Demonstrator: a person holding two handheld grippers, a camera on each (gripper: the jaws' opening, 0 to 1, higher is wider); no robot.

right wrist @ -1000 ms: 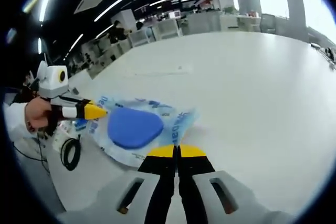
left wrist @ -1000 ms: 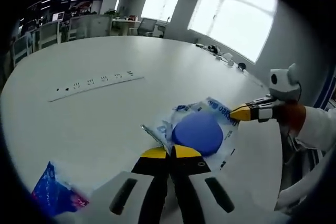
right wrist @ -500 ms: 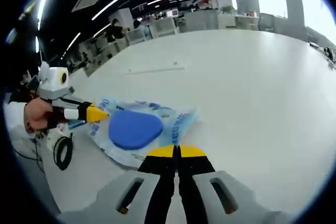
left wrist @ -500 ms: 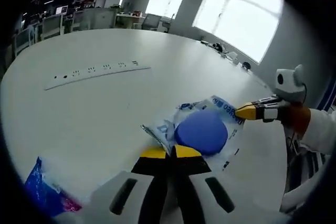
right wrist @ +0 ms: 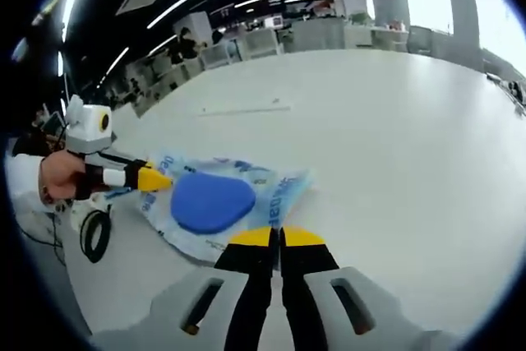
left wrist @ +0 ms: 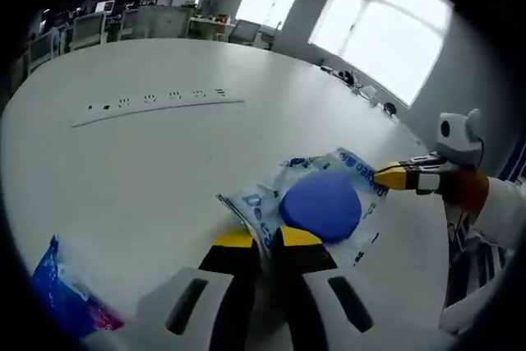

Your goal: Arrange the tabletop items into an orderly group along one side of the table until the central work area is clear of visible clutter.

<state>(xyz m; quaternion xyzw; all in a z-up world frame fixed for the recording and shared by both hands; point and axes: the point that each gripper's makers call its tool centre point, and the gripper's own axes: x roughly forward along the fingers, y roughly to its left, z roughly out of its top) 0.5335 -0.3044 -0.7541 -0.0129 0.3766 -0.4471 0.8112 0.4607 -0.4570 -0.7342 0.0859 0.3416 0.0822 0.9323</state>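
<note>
In the left gripper view, the left gripper (left wrist: pixel 263 240) is seen at the near edge of a clear plastic packet (left wrist: pixel 316 203) with blue print. Its two yellow-tipped parts are a little apart, and the packet's edge sits between them. It cannot be told if the edge is pinched or loose. A round blue pad (left wrist: pixel 320 205) is seen inside the packet. The far end of the packet is met by the right gripper (left wrist: pixel 386 177), which is held in a hand (left wrist: pixel 464 188).

In the right gripper view, the right gripper (right wrist: pixel 277 237) is nearly closed, with only a thin gap. The packet's edge is touched by its tips, so the packet is probably held there. The packet seems to be held at both ends so that it can be carried flat and not flop.

Lower left in the left gripper view, a small blue wrapper (left wrist: pixel 62 297) lies near the edge of the white counter (left wrist: pixel 164 162). It is well apart from the packet. Farther off, a long power strip (left wrist: pixel 156 103) is set into the counter. Beyond that, bright windows (left wrist: pixel 382 22) are seen.

The packet lies near one side of the counter, so it is probably being tidied there.
</note>
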